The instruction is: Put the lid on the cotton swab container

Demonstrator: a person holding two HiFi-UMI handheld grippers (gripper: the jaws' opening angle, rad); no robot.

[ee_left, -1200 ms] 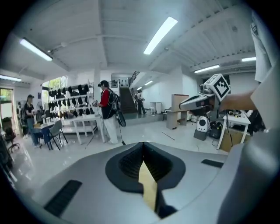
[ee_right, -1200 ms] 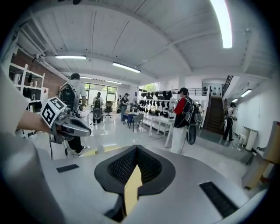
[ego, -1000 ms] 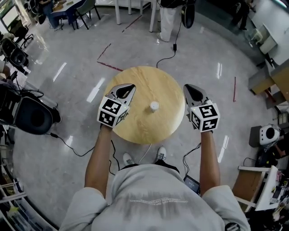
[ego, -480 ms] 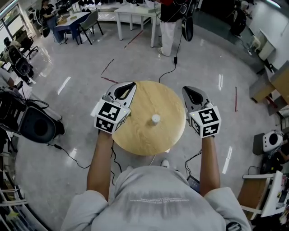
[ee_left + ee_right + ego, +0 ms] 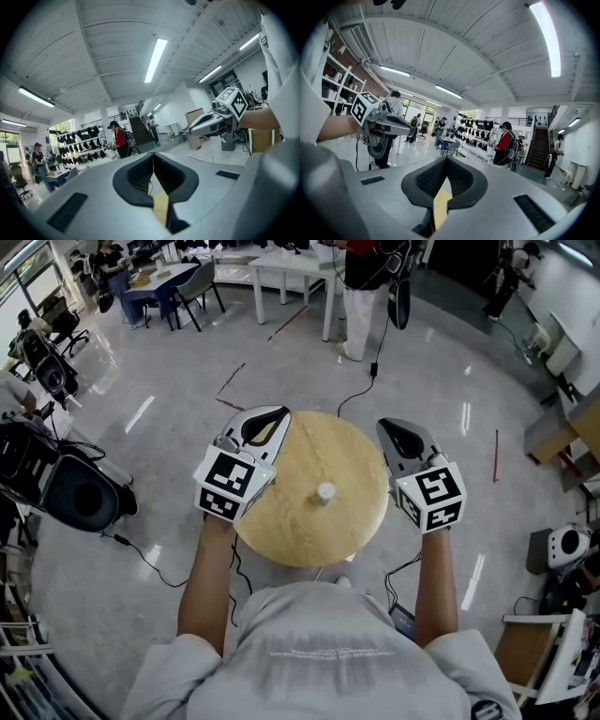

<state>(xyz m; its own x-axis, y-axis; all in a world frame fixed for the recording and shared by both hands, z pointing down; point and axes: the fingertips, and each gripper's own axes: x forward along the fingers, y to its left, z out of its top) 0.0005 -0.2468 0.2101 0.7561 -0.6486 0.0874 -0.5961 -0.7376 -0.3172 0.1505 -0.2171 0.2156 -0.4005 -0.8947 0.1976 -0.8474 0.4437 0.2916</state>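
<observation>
While the left gripper (image 5: pixel 274 415) and right gripper (image 5: pixel 386 426) fingers clench empty, the container (image 5: pixel 325 492) sits between them.

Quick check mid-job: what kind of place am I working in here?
Probably a large open lab or workshop hall, not a home: a polished grey floor with trailing cables, work tables with chairs, and wall racks of dark gear. The job sits on a small round wooden table.

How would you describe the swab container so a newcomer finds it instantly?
Find the round wooden table on the grey floor. Near its centre stands the cotton swab container, a small white cylinder. It is the only thing on the tabletop.
</observation>
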